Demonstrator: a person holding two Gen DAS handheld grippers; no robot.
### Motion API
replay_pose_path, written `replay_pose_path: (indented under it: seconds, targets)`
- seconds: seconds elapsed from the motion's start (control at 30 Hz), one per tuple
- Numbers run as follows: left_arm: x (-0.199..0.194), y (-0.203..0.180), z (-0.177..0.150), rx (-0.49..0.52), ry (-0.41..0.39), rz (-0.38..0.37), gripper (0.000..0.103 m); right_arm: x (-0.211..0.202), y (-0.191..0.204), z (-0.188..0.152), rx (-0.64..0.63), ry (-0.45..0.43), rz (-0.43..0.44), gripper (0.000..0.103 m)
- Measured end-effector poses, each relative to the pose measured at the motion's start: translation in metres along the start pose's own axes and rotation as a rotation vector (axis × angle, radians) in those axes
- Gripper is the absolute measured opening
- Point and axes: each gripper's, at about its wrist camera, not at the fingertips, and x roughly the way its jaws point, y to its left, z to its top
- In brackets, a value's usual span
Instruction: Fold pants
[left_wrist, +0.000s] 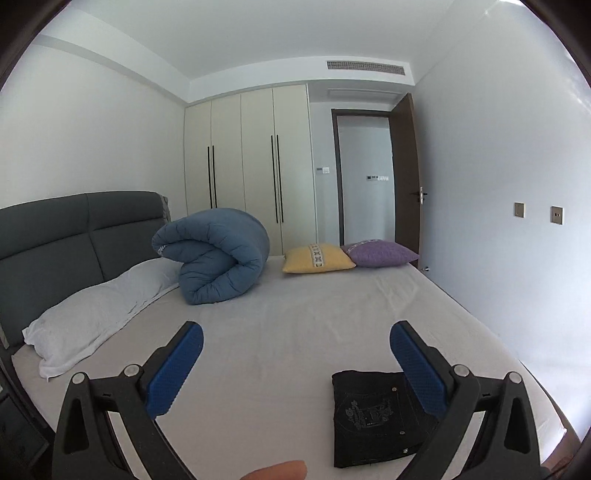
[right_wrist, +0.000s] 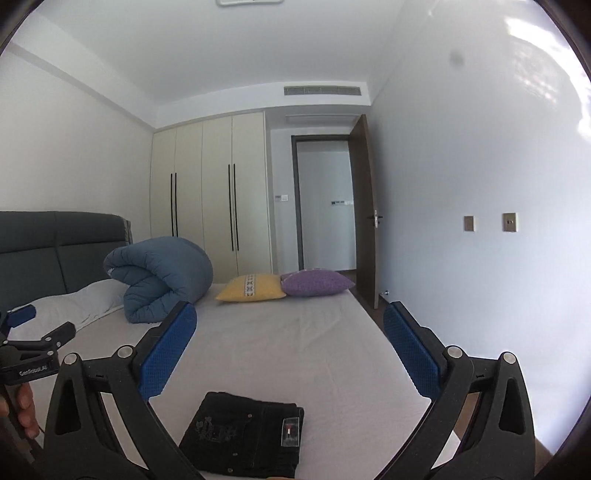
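Nearest your left lens, a fingertip (left_wrist: 275, 472) pokes in at the bottom edge, and just above it your left claw (left_wrist: 295, 369) stands spread wide with nothing between its blue pads (left_wrist: 173, 373). The folded black pants (left_wrist: 373, 417) lie flat on the bed (left_wrist: 295, 314) near its front edge, below and to the right of that claw's gap, partly hidden behind its right finger; no pad touches them.

From your right wrist, your right claw (right_wrist: 290, 354) is likewise spread wide and empty. The pants sit low in that view, under the gap and toward its left finger, with a small label (right_wrist: 290, 432) showing at their right end. Your left claw appears at that view's left edge, held by your hand (right_wrist: 26, 410).

Farther back on the bed lie a rolled blue duvet (left_wrist: 218, 254), a white pillow (left_wrist: 99, 310), a yellow cushion (left_wrist: 317, 258) and a purple cushion (left_wrist: 380, 253), the two cushions touching.
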Motion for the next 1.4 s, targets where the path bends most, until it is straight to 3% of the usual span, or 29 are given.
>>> replay_pose_path:
  seconds: [0.07, 0.17, 0.3, 0.5, 0.8, 1.4]
  targets:
    - [-0.001, -0.003, 0.0, 0.007, 0.032, 0.021, 0.103, -0.016, 0.002, 0.004, -0.031, 0.043, -0.004, 0.103]
    - [0.008, -0.007, -0.011, -0.034, 0.139, -0.048, 0.103, -0.016, 0.003, -0.006, -0.043, 0.206, -0.032, 0.103]
    - [0.029, -0.023, -0.04, -0.016, 0.323, -0.095, 0.103, -0.006, -0.001, -0.038, 0.05, 0.365, -0.057, 0.103]
    - [0.051, -0.039, -0.08, 0.003, 0.484, -0.132, 0.103, 0.012, -0.004, -0.095, 0.139, 0.54, -0.12, 0.103]
    - [0.058, -0.051, -0.107, 0.026, 0.546, -0.143, 0.103, 0.051, 0.002, -0.128, 0.124, 0.63, -0.128, 0.103]
    - [0.072, -0.043, -0.118, -0.01, 0.585, -0.132, 0.103, 0.066, 0.023, -0.128, 0.042, 0.678, -0.096, 0.103]
